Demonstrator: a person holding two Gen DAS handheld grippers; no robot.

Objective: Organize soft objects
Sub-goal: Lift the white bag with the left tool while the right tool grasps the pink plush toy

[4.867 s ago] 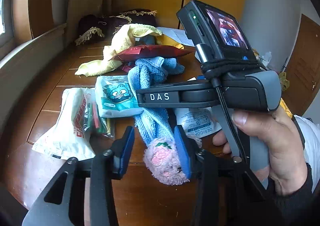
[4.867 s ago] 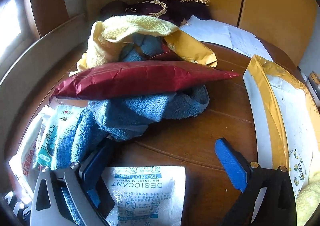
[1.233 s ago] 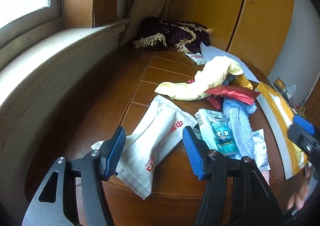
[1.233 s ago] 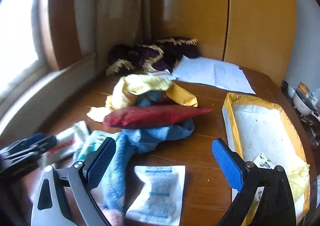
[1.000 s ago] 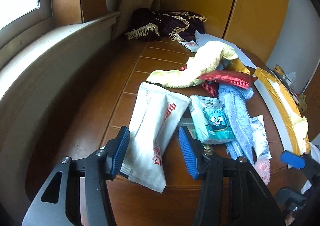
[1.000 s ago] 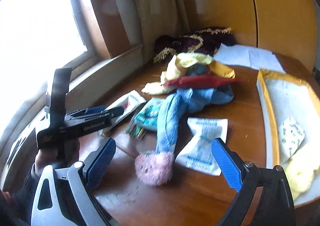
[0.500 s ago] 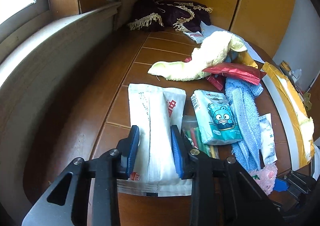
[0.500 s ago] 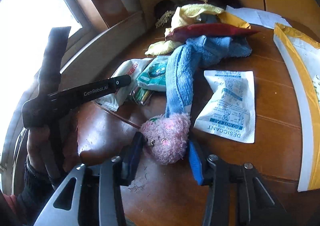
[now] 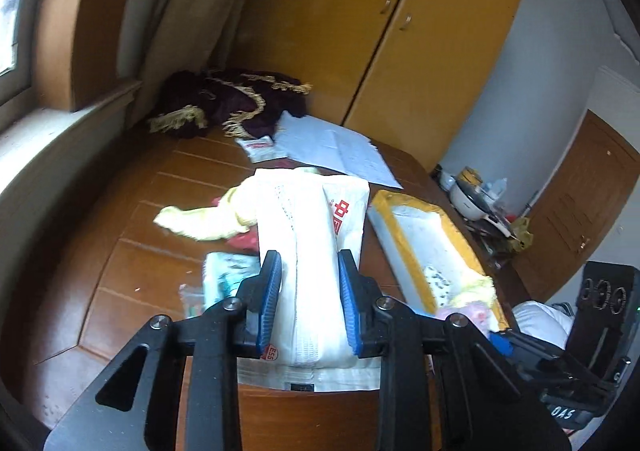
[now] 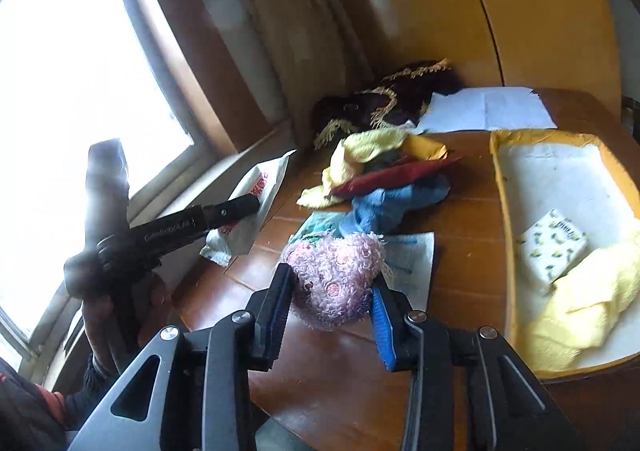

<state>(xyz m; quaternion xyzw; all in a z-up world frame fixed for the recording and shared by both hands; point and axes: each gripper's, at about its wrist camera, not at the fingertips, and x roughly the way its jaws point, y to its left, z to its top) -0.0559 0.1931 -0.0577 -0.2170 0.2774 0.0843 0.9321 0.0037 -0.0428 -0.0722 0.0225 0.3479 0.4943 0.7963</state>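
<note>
The left gripper clamps a white tissue pack above the wooden table, its long axis running away between the pads. The right gripper, jaws closing, squeezes a pink plush toy near the yellow-rimmed tray.

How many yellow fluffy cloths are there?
2. One yellow cloth lies on top of the pile on the table. Another yellow cloth sits in the yellow-rimmed tray, beside a patterned packet. More might hide inside the pile.
</note>
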